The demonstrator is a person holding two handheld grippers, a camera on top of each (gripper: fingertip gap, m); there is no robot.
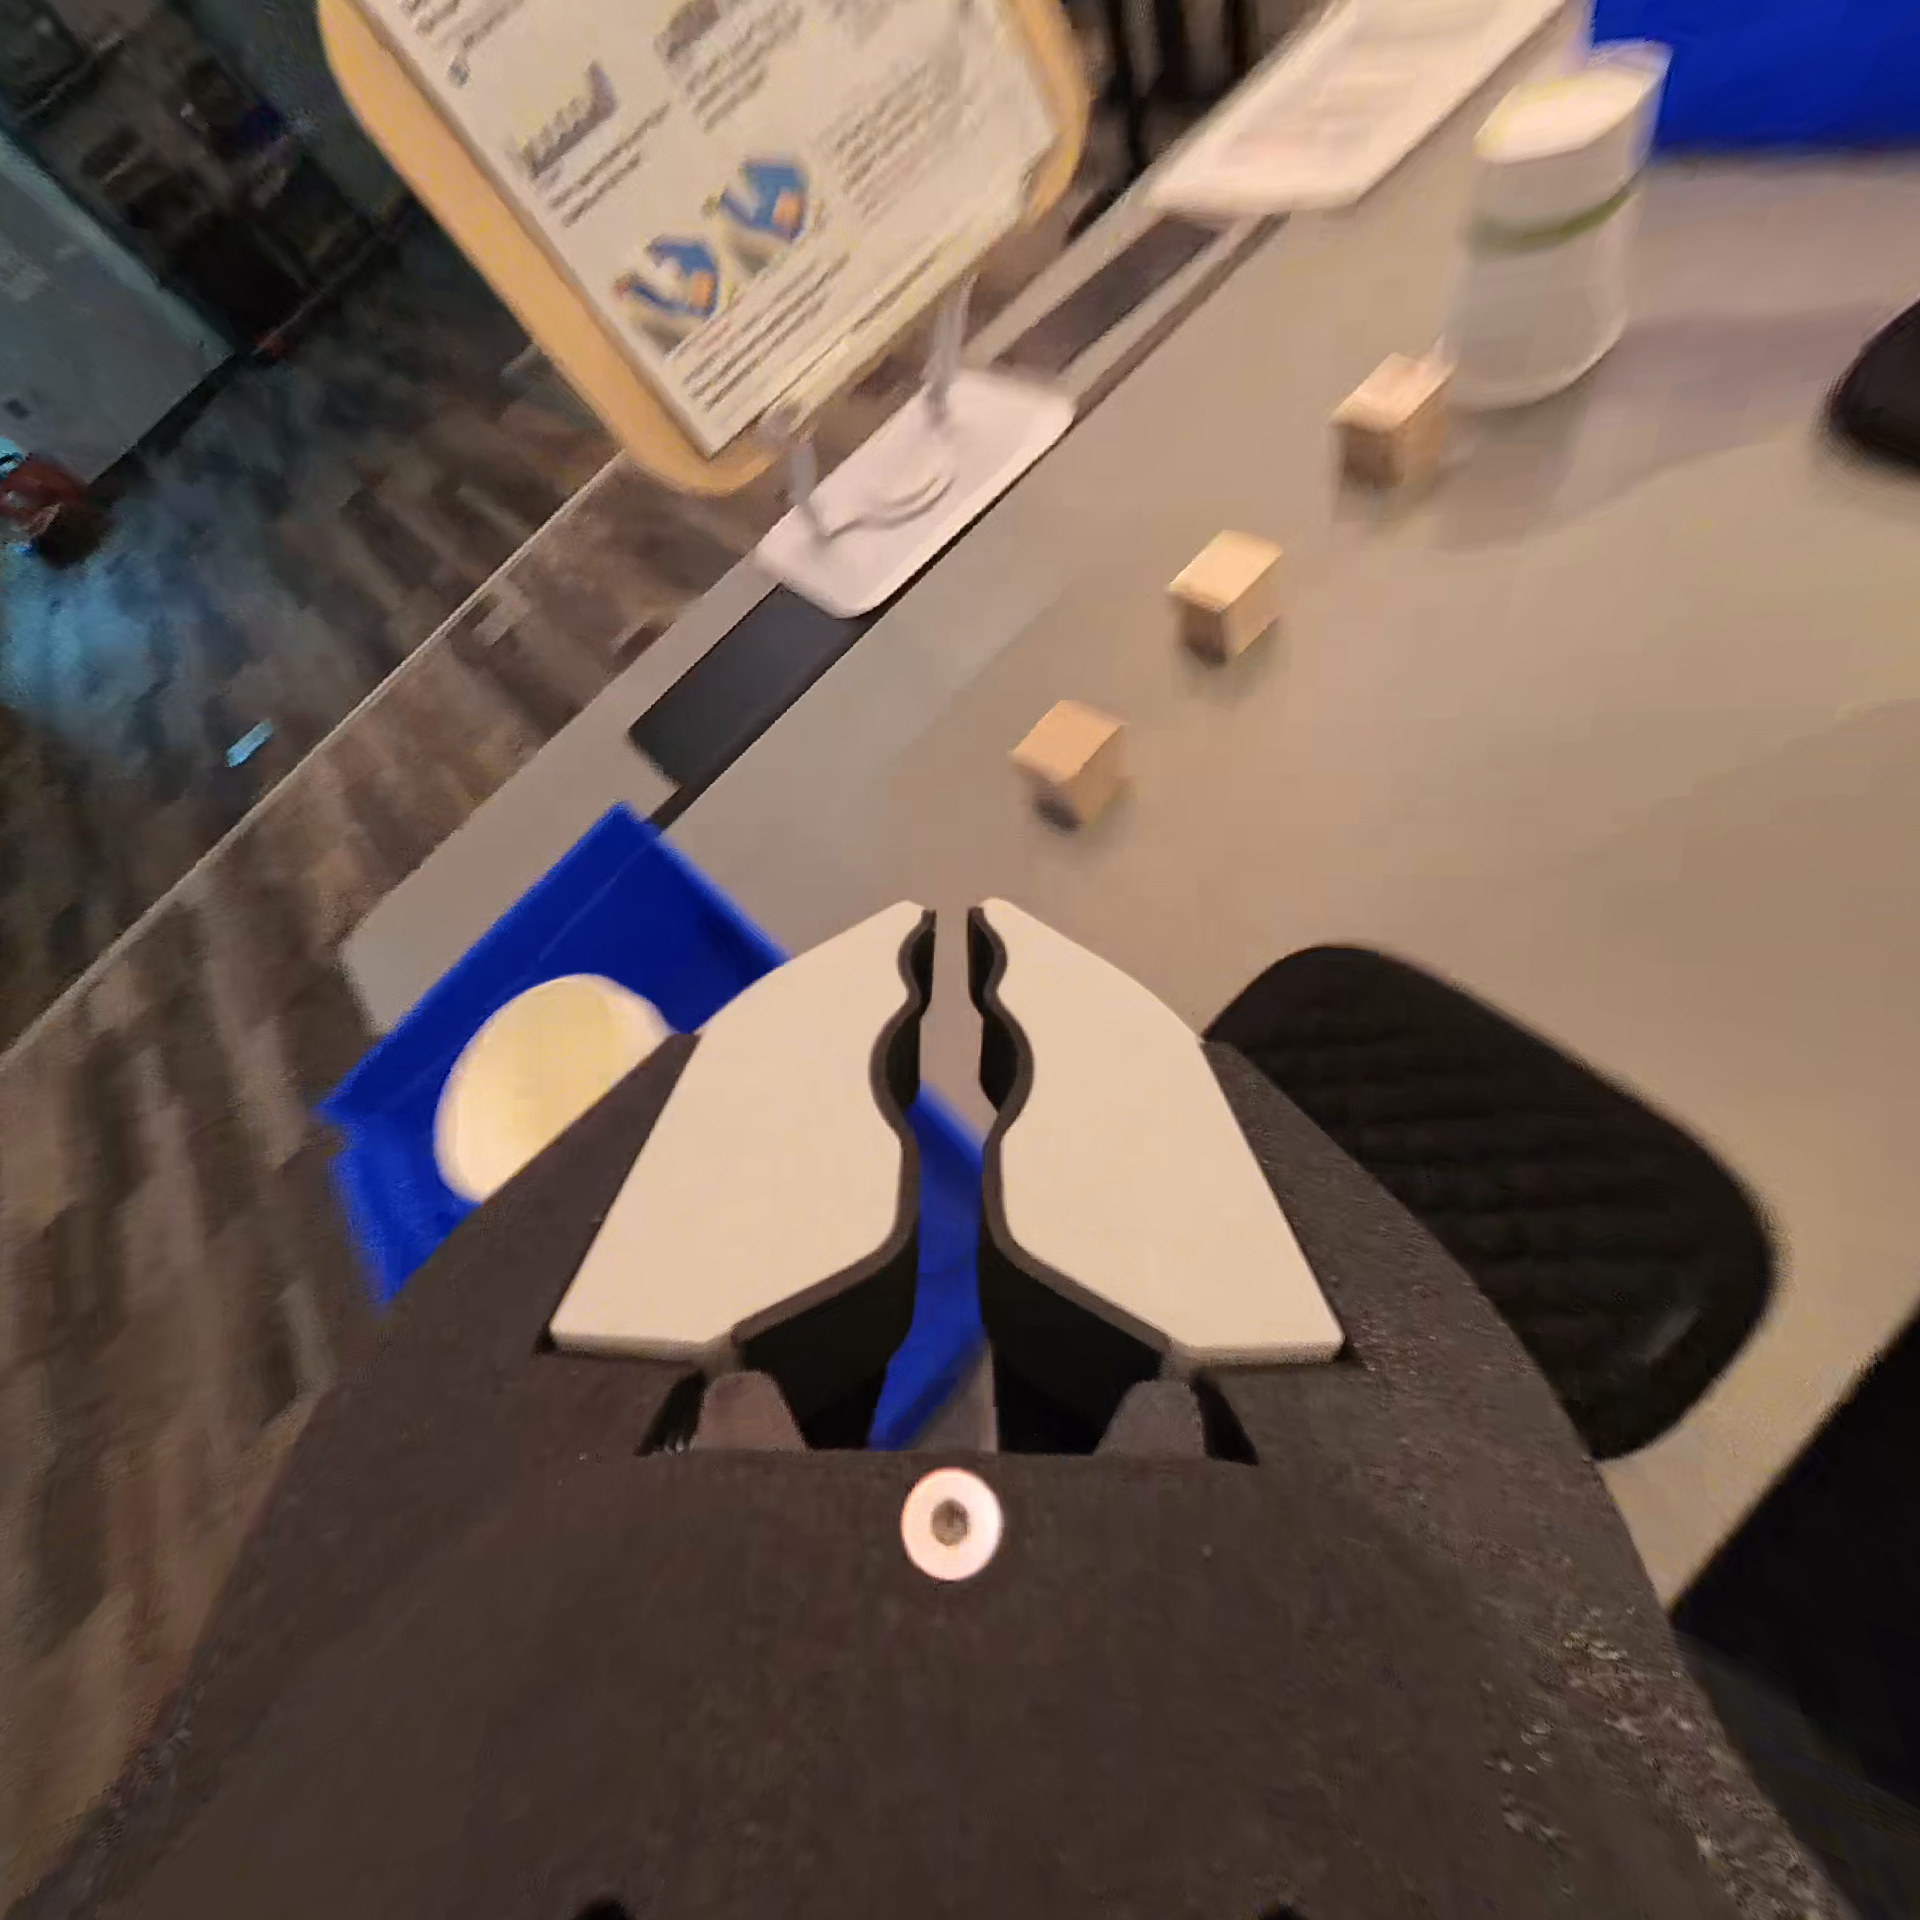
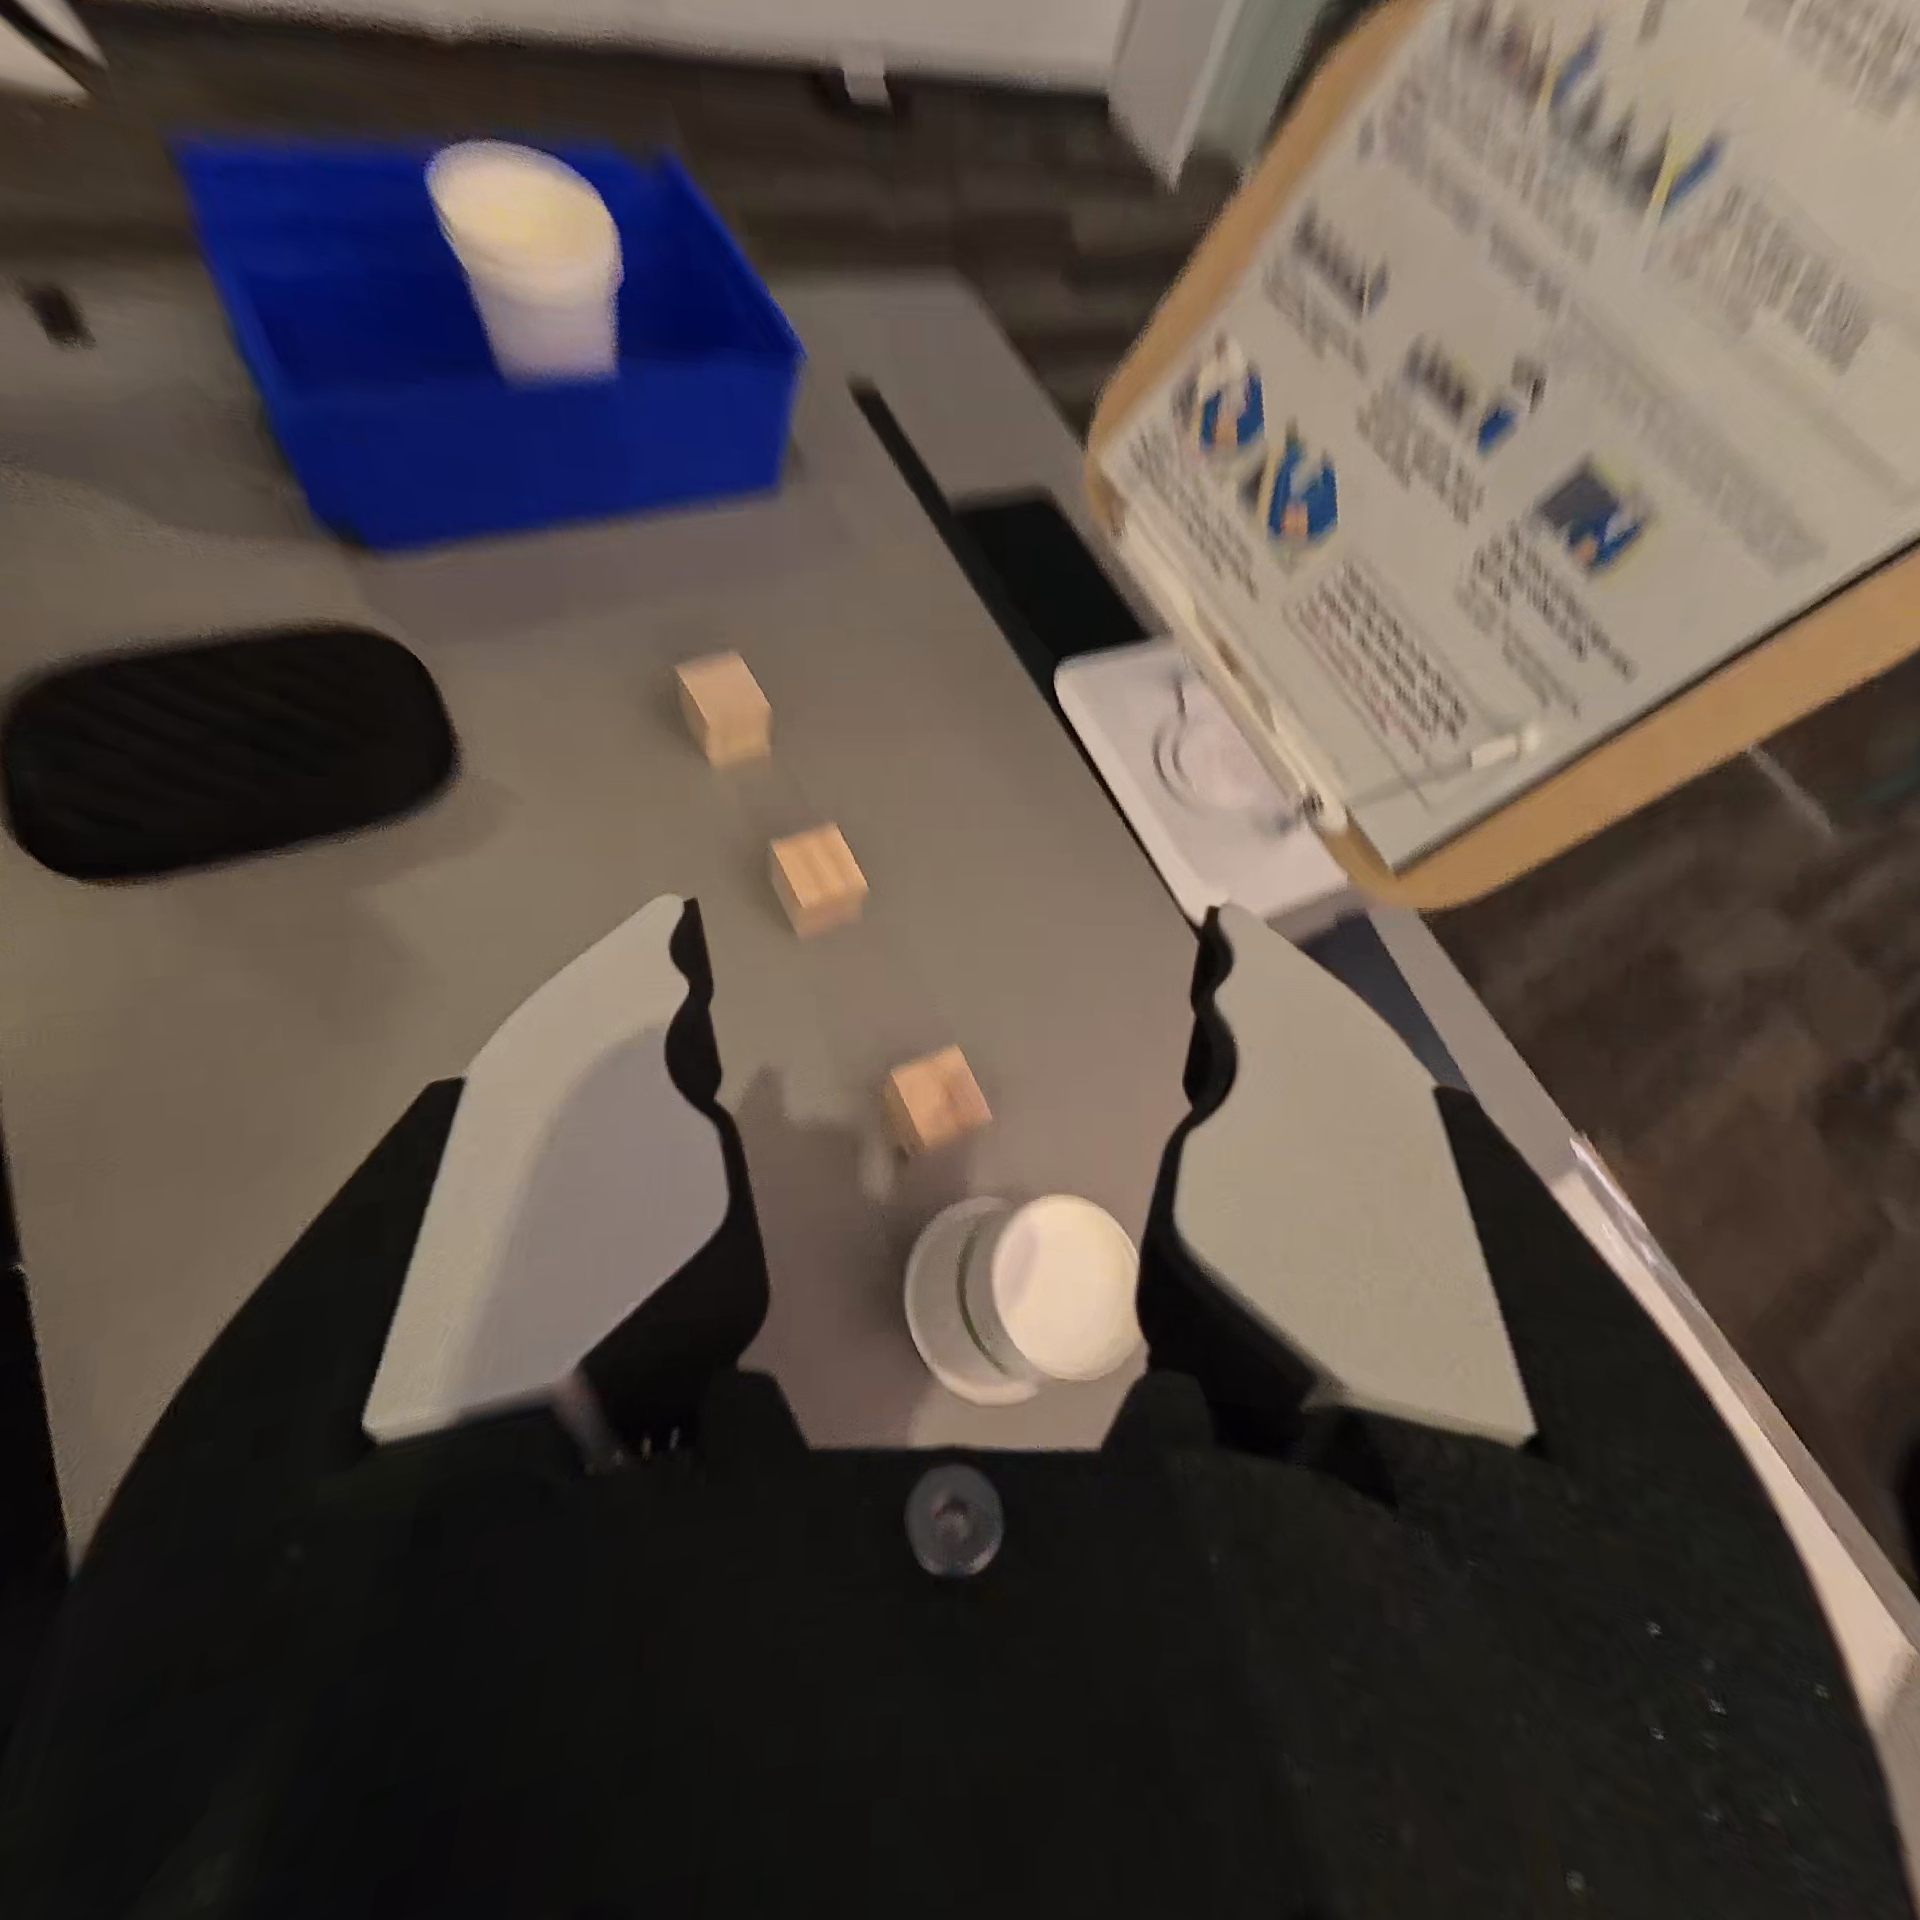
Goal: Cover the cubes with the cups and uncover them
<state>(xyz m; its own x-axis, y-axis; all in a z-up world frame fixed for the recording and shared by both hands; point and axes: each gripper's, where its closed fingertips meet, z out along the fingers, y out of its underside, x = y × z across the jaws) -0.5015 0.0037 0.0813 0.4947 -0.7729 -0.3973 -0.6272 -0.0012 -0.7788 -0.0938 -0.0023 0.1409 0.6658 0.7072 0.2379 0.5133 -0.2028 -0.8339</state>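
While three cubes [image 2: 818, 878] lie uncovered, right gripper [image 2: 948, 914] spread above upturned cups [image 2: 1023, 1311]; left gripper [image 1: 951, 914] nearly closed, empty.

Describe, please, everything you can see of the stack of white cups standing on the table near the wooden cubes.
The stack of white cups stands upside down on the grey table, wide rims down and closed bases up. It looks like thin paper or plastic; several nested rims show as rings, one with a faint green line. It stands at the end of the row of three cubes, close to the nearest cube but apart from it. The right gripper hangs open above it without touching. In the left wrist view the stack appears blurred.
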